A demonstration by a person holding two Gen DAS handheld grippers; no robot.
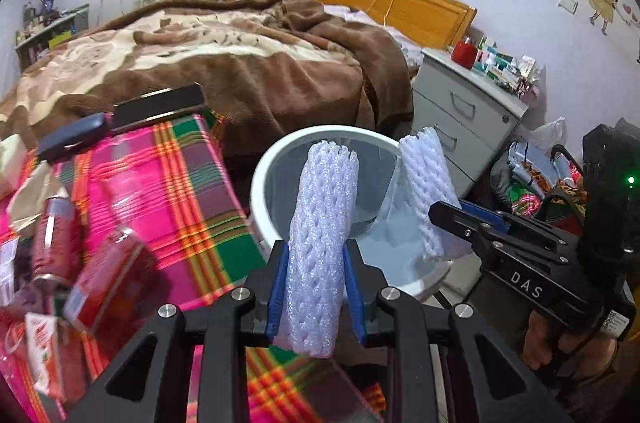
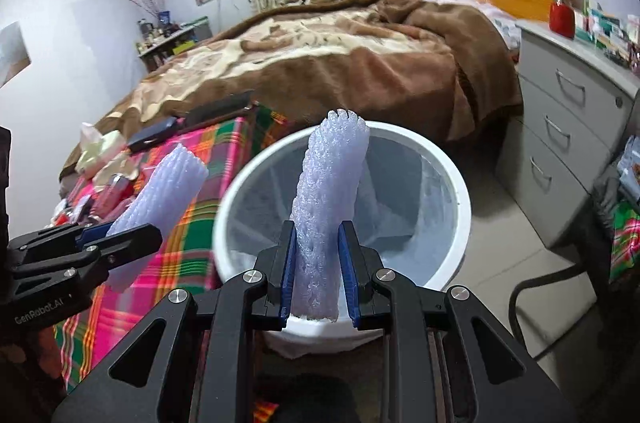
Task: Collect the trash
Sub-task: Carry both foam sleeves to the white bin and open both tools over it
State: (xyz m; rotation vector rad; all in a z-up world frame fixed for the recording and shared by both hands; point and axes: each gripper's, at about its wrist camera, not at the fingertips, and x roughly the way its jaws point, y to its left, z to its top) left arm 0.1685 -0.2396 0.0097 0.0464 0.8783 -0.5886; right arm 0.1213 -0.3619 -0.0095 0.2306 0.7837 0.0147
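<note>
foam sleeves (image 1: 318, 243) over bin (image 2: 460, 191)

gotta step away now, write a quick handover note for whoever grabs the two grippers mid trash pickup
Left gripper: shut on a white foam net sleeve, held upright near the rim of the white bin.
Right gripper: shut on a second foam net sleeve, in front of the bin's mouth.
Bin: on the floor beside the plaid-covered table, lined with a clear bag; no trash visible inside.
Done: both sleeves picked up.
Left: drop both sleeves in the bin, then clear the red packets and can and crumpled paper on the table, if they are trash.
</note>
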